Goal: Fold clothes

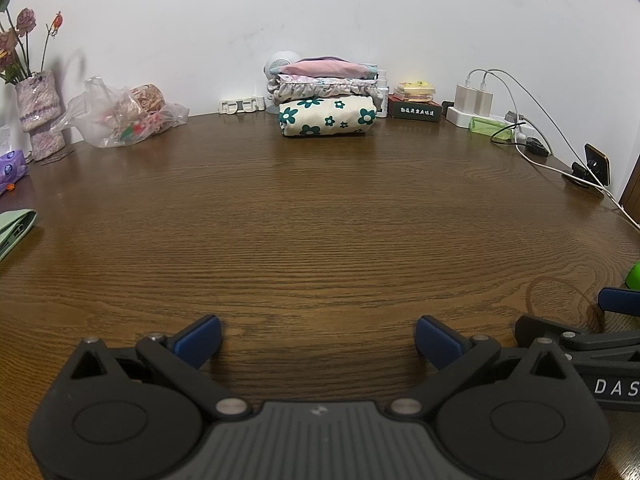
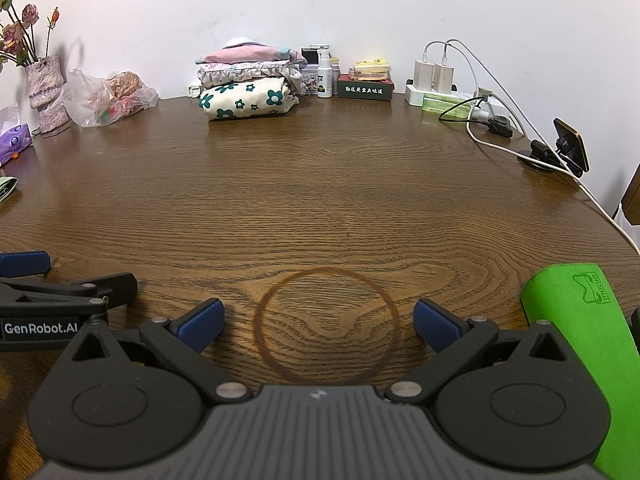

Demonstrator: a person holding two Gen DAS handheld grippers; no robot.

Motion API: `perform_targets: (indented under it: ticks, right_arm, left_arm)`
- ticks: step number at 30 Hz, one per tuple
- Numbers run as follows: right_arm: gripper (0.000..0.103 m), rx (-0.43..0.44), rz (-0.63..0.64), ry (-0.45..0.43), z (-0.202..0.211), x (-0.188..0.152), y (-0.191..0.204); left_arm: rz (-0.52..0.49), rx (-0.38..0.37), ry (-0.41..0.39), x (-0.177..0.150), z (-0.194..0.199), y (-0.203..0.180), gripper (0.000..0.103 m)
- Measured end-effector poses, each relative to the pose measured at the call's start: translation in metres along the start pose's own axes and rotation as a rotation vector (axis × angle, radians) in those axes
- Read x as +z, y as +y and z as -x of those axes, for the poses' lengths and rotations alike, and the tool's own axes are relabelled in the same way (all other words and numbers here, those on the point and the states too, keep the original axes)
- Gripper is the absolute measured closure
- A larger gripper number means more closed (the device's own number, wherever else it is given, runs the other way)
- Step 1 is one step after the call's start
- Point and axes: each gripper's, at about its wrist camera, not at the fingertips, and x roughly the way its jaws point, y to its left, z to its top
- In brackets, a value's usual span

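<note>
A dark wood-grain table meets a white wall; a stack of folded clothes sits upper centre, hiding a white round object behind. The left gripper and right gripper gape wide, empty. A green roll is cut off lower right.

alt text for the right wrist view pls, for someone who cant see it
The right gripper hovers open and empty over a brown wooden table, above a dark ring stain. A stack of folded clothes sits at the far edge by the white wall. The left gripper shows at the left edge and a bright green object at the right.
</note>
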Motion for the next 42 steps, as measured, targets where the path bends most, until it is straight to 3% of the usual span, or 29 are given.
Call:
perform_targets:
  ticks: [42]
  right_arm:
    - [0.001, 0.000, 0.000, 0.000, -0.0007, -0.0008, 0.0002]
  left_arm:
    - [0.000, 0.000, 0.000, -0.0013, -0.0041, -0.0077, 0.000]
